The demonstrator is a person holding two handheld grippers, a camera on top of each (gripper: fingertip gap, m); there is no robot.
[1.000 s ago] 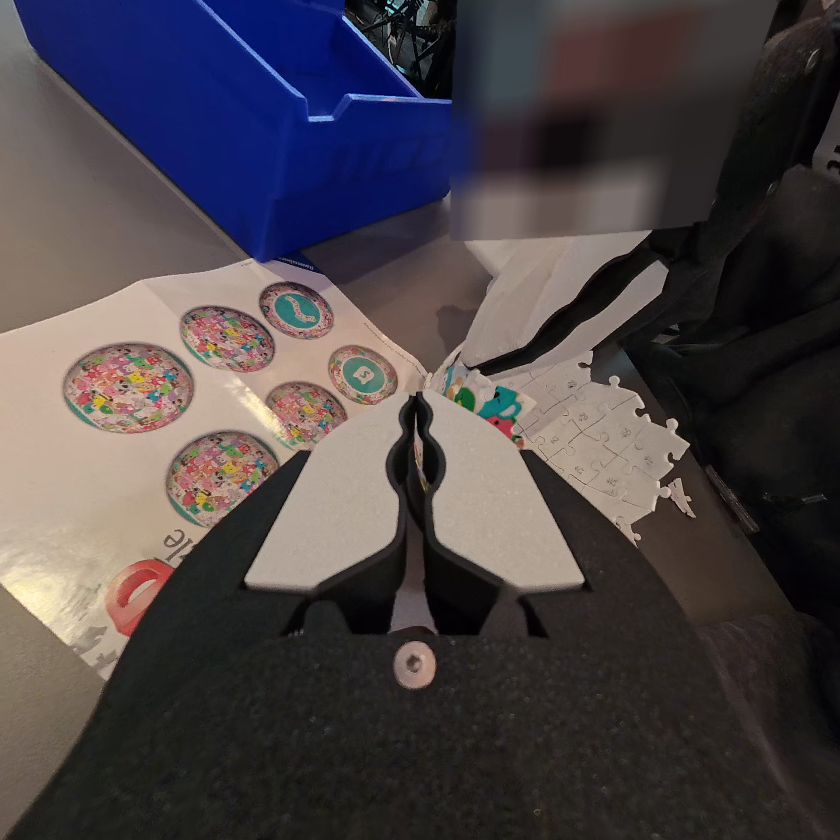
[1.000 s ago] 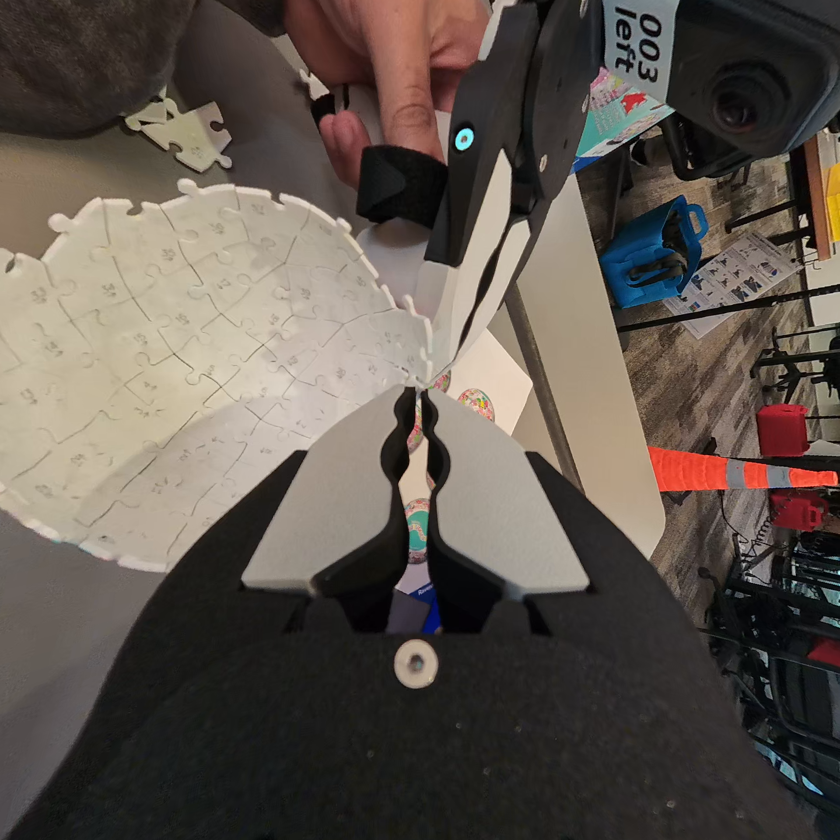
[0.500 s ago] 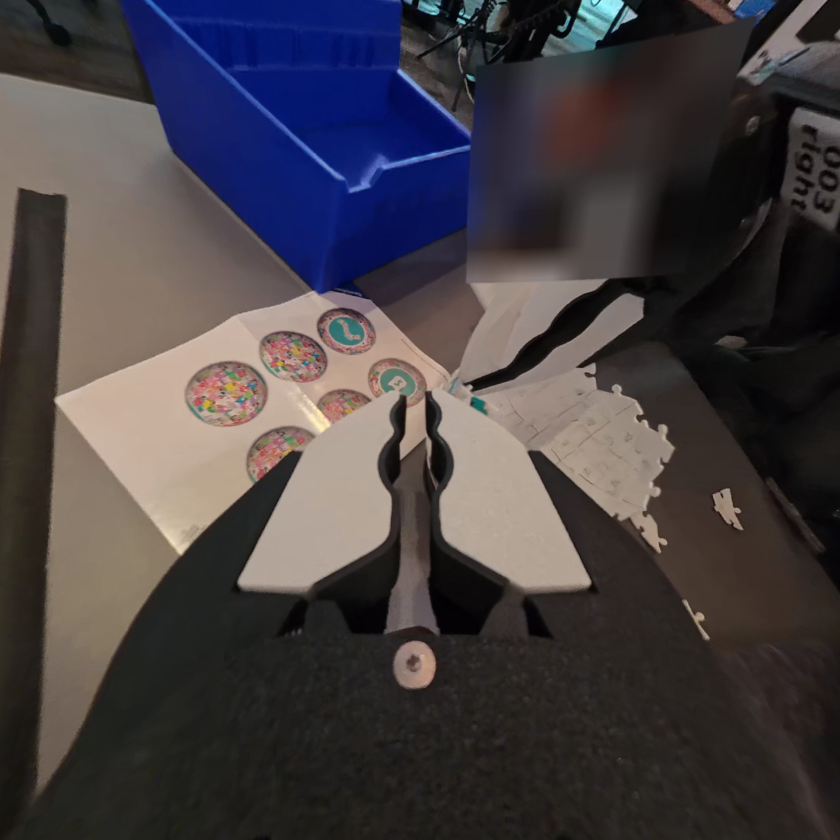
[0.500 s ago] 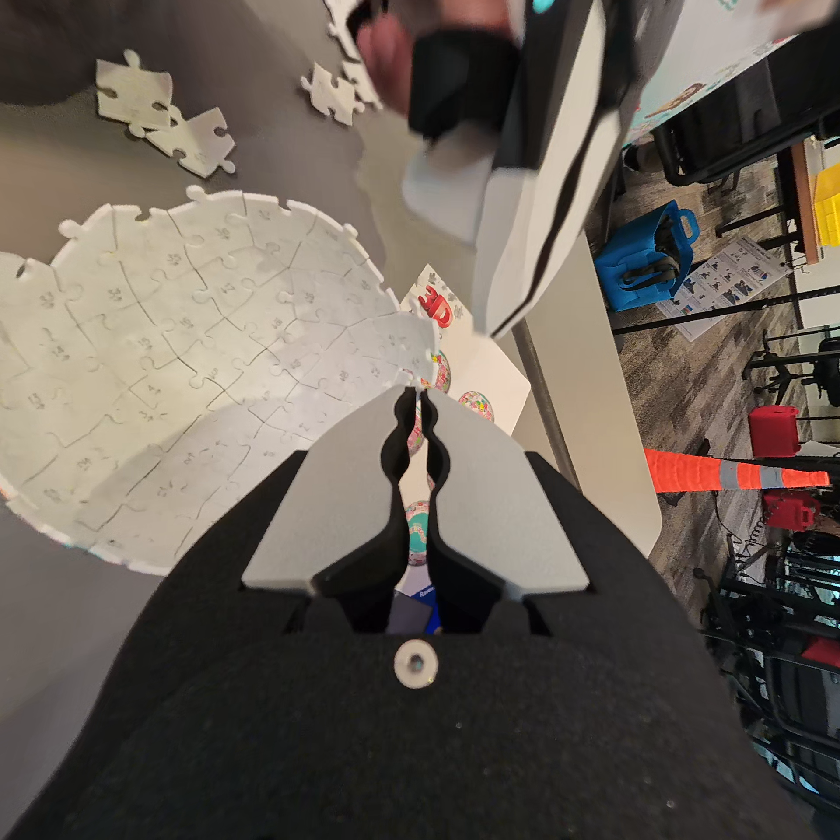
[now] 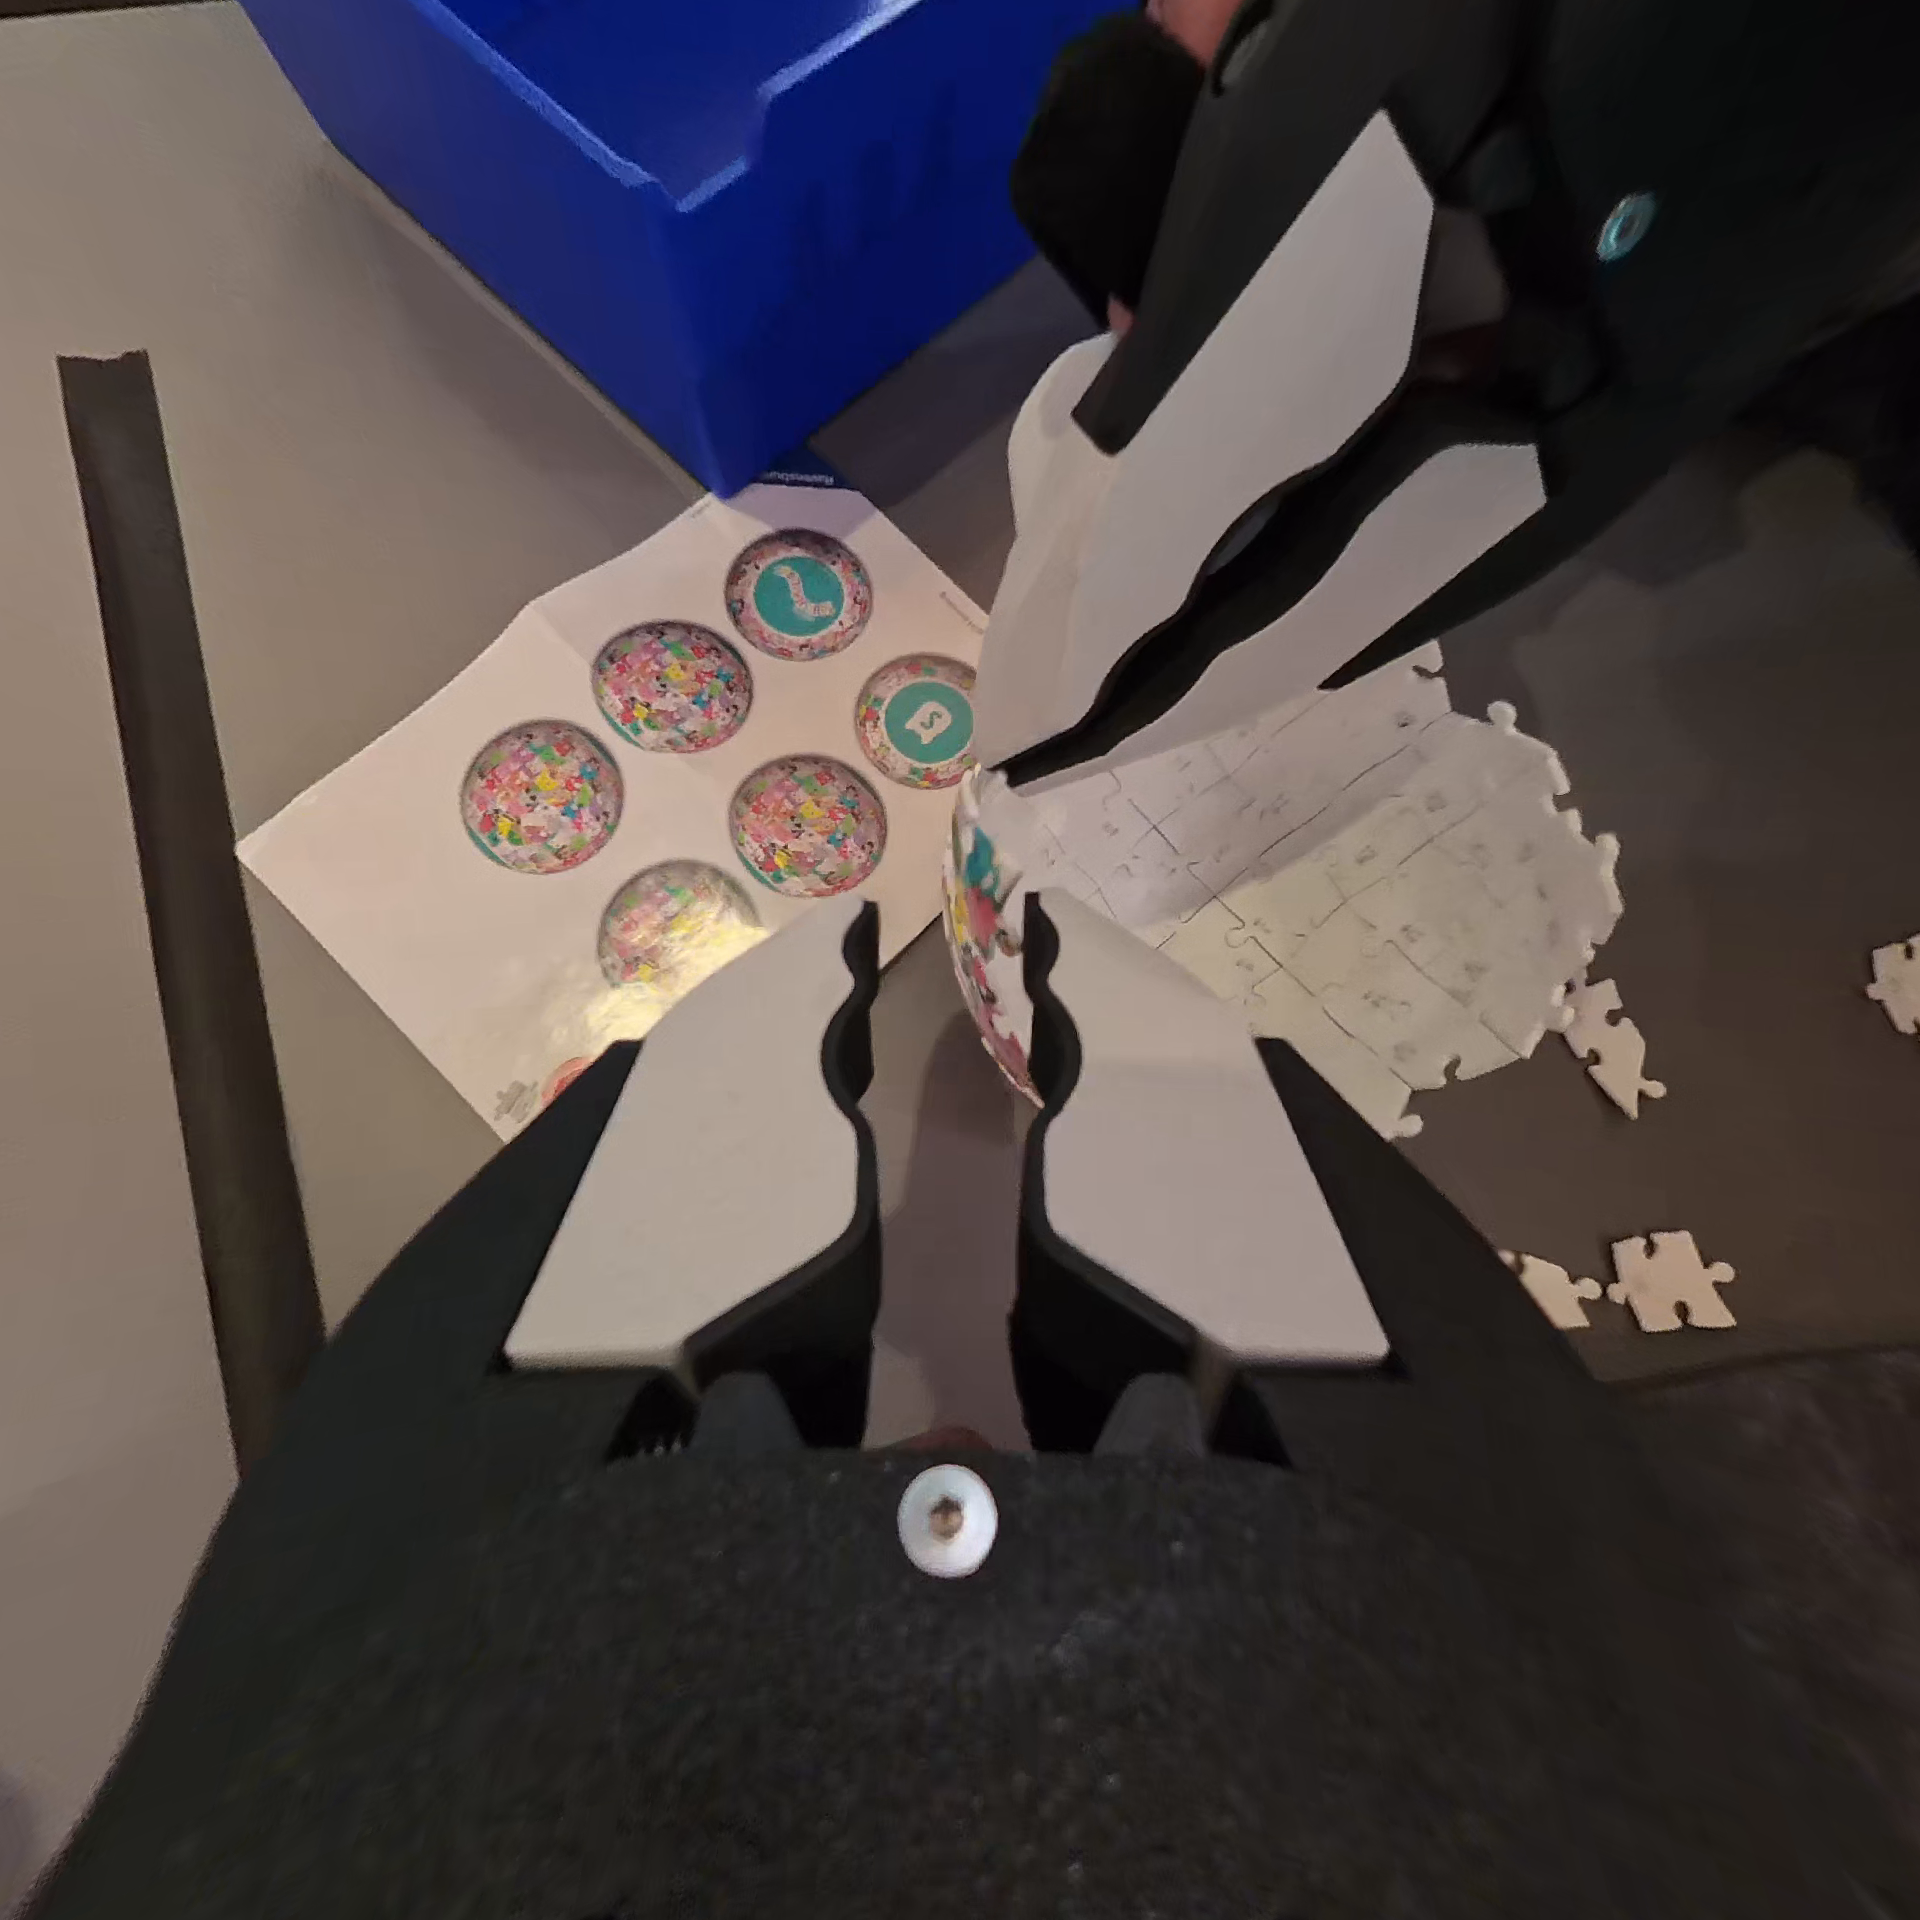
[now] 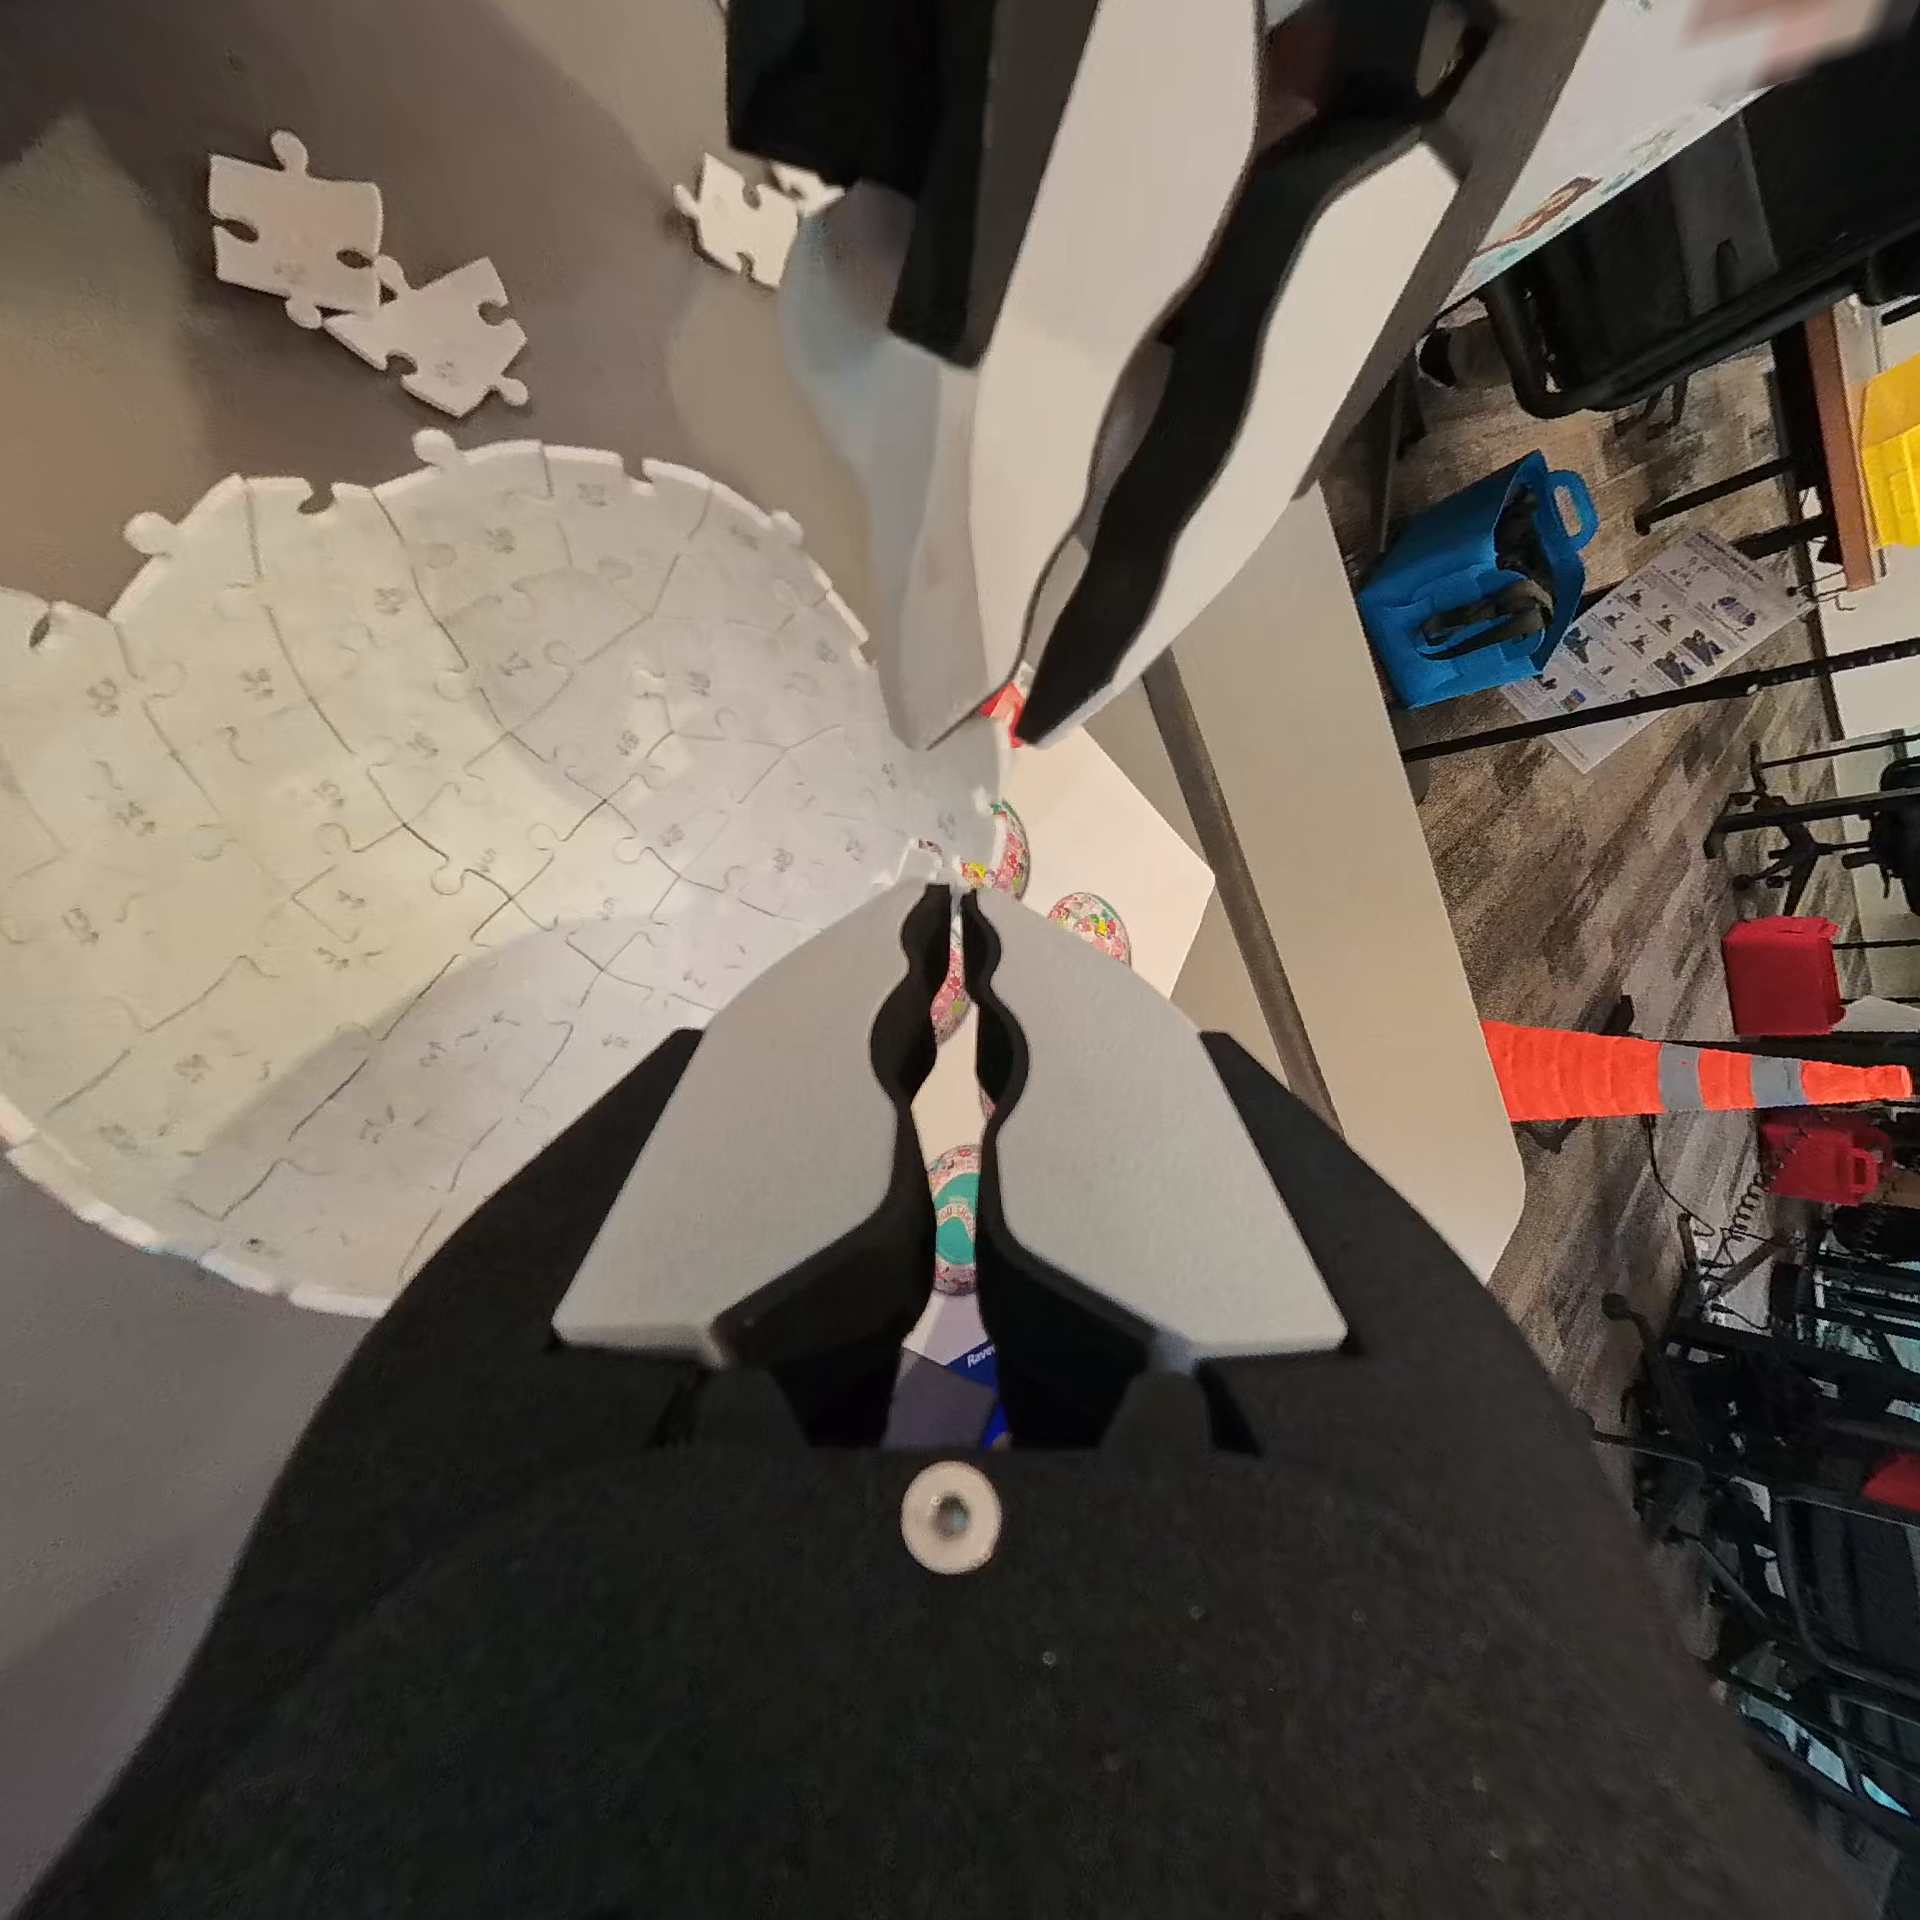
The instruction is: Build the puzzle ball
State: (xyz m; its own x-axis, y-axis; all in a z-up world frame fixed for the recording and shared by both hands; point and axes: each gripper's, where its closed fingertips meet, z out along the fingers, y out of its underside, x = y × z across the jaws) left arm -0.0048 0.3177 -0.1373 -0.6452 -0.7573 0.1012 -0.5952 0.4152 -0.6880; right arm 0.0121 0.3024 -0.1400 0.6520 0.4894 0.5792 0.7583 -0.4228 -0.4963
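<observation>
My left tongs (image 5: 948, 920): spread apart, holding nothing; the right-hand finger (image 5: 1132, 1091) sits just beside the coloured outside of the puzzle shell (image 5: 1351, 894).

My right tongs (image 6: 958, 902): pressed nearly together, pinching the shell's rim at its near edge.

Puzzle shell (image 6: 364, 831): a half-built curved bowl of joined white pieces, inside facing up, resting on the grey counter (image 5: 312, 364).

Loose pieces (image 6: 353, 281): several, lying on the counter beyond the shell.

Picture sheet (image 5: 623, 831): flat on the counter, beside the shell.

Blue bin (image 5: 644, 187): behind the sheet.
</observation>
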